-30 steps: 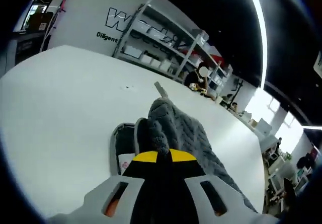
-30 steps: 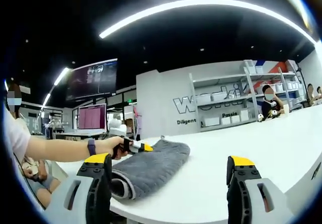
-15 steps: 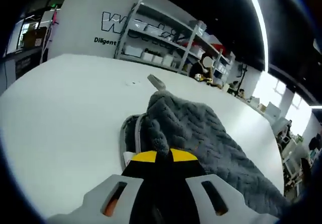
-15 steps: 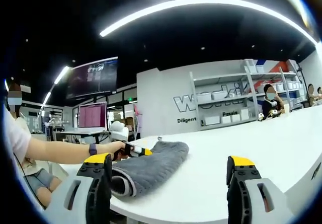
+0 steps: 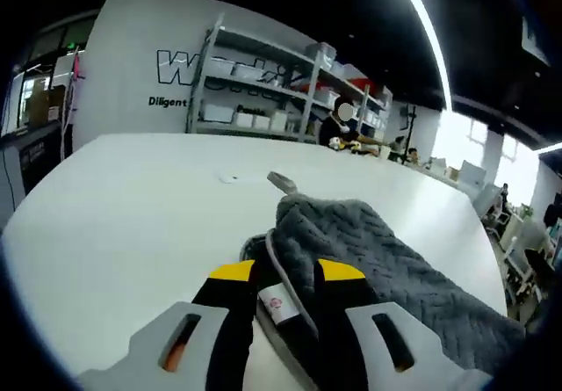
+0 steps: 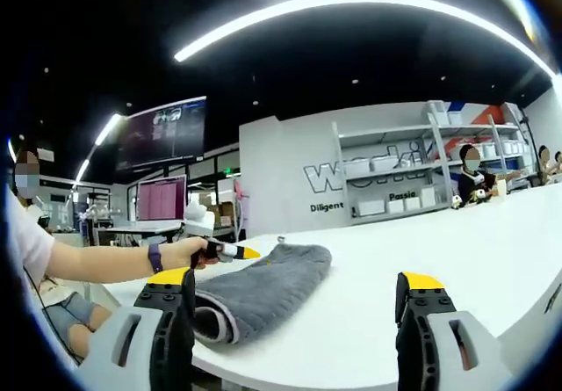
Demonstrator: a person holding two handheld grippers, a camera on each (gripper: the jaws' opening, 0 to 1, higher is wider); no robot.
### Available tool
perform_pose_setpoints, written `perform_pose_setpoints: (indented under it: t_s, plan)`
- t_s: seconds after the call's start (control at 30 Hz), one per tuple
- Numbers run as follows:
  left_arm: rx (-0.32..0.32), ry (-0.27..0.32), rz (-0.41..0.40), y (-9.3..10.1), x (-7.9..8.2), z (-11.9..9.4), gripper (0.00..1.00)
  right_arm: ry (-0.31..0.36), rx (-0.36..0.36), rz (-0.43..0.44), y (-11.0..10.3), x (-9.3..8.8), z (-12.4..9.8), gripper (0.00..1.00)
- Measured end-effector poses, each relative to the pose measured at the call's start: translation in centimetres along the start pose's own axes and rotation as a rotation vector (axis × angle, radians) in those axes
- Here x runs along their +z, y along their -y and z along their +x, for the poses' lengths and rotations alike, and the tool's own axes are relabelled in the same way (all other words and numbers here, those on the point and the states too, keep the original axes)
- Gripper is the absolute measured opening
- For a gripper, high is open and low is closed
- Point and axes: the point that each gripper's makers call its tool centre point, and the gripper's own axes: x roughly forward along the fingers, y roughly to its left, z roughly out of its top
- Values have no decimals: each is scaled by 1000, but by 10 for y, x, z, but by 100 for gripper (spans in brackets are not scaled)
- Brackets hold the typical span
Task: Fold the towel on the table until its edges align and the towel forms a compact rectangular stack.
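1. One grey towel (image 5: 369, 250) lies on the white desk (image 5: 132, 206), folded into a thick, long bundle with layers stacked on each other.
2. Its top face shows a knitted zigzag weave; at the near end the folded edges curl over, showing a lighter hem and a white label with a small red mark (image 5: 277, 305).
3. A small grey loop (image 5: 281, 181) sticks out from the far end of the towel, resting on the desk.
4. In the left gripper view, the left gripper (image 5: 285, 290) has its yellow-tipped black fingers (image 5: 233, 272) a little apart, with the near towel edge and label lying between them; I cannot tell whether they press on the cloth.
5. In the right gripper view, the right gripper (image 6: 294, 299) has its fingers (image 6: 171, 278) spread wide and holds nothing; its left finger stands in front of the rolled towel (image 6: 259, 290) end.
6. Seen from there, the left gripper (image 6: 230, 251), held in a person's hand (image 6: 180, 252), is at the towel's upper edge on the far left side.
7. Shelves (image 5: 272, 92) stand against a white wall with dark lettering beyond the desk.
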Motion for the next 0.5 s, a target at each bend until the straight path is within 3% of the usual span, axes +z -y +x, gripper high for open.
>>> perform_pose_setpoints:
  t_s: [0.27, 0.33, 0.5]
  plan:
    - [-215, 81, 22, 0, -10, -22, 32, -3, 3, -9, -3, 0, 1, 97]
    - [-237, 85, 15, 2, -11, -24, 33, -7, 5, -13, -4, -1, 3, 96]
    - [-378, 104, 133, 32, -3, -40, 46, -19, 20, -20, -11, -5, 6, 96]
